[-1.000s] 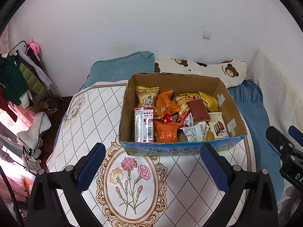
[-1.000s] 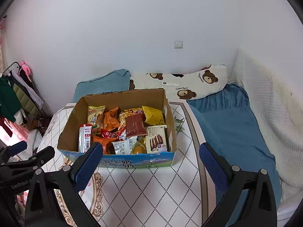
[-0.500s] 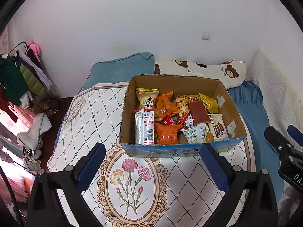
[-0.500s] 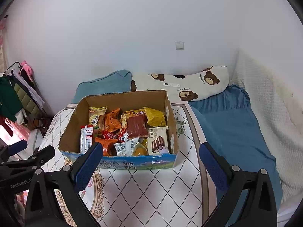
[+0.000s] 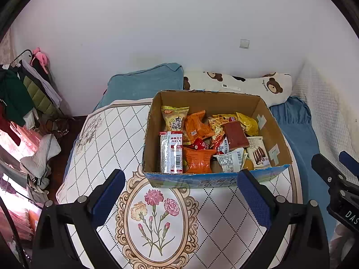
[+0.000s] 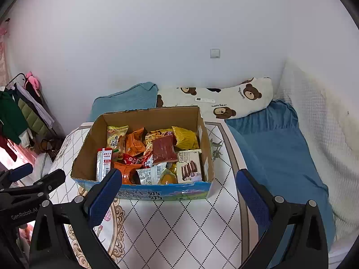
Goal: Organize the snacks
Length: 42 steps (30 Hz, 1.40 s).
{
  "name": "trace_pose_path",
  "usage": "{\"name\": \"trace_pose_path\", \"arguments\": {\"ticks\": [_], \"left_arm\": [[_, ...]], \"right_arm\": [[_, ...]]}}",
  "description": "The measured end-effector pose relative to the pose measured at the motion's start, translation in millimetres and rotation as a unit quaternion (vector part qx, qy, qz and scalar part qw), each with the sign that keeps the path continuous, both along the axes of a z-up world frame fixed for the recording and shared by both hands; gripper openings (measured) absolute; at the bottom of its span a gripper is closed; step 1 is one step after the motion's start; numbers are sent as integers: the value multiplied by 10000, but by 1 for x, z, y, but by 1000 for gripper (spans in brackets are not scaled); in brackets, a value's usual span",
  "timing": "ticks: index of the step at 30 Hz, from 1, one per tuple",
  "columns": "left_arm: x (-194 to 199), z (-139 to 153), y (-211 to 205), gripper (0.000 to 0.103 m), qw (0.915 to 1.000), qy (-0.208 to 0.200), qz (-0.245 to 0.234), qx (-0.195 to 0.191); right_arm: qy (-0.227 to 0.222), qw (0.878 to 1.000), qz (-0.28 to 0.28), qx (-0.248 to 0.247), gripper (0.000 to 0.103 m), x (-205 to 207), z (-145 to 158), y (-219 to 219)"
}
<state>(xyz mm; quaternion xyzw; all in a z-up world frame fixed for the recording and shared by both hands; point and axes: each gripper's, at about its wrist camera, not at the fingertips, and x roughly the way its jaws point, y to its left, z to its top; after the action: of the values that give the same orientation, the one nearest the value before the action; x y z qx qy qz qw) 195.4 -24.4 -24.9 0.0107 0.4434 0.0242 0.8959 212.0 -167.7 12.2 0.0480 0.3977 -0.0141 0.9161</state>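
An open cardboard box (image 5: 264, 112) sits on a quilted mat on the bed and also shows in the right wrist view (image 6: 89, 154). It holds several snack packets: a silver and red packet (image 5: 171, 154), orange packets (image 5: 198, 160), a dark red packet (image 5: 234, 134), a yellow bag (image 5: 248, 121) and a Franzzi wafer pack (image 6: 188, 165). My left gripper (image 5: 180, 196) is open and empty, hovering in front of the box. My right gripper (image 6: 179, 196) is open and empty, also in front of the box, to its right.
The quilted mat (image 5: 157, 219) has a flower medallion. A teal pillow (image 5: 143, 83) and a bear-print pillow (image 5: 258, 85) lie behind the box. A blue sheet (image 6: 276, 148) lies to the right, a clothes rack (image 5: 20, 89) stands at the left, and a white wall stands behind.
Both grippers have drawn back slightly, so the box sits a little farther off and lower in both views. Nothing was taken hold of.
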Motion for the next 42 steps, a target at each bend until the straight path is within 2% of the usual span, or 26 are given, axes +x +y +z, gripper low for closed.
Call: {"name": "trace_pose_path", "arguments": {"ticks": [42], "left_arm": [[-2, 3, 2, 102, 10000, -12, -59, -55]], "right_arm": [[55, 9999, 20, 122, 103, 1, -3, -1]]}}
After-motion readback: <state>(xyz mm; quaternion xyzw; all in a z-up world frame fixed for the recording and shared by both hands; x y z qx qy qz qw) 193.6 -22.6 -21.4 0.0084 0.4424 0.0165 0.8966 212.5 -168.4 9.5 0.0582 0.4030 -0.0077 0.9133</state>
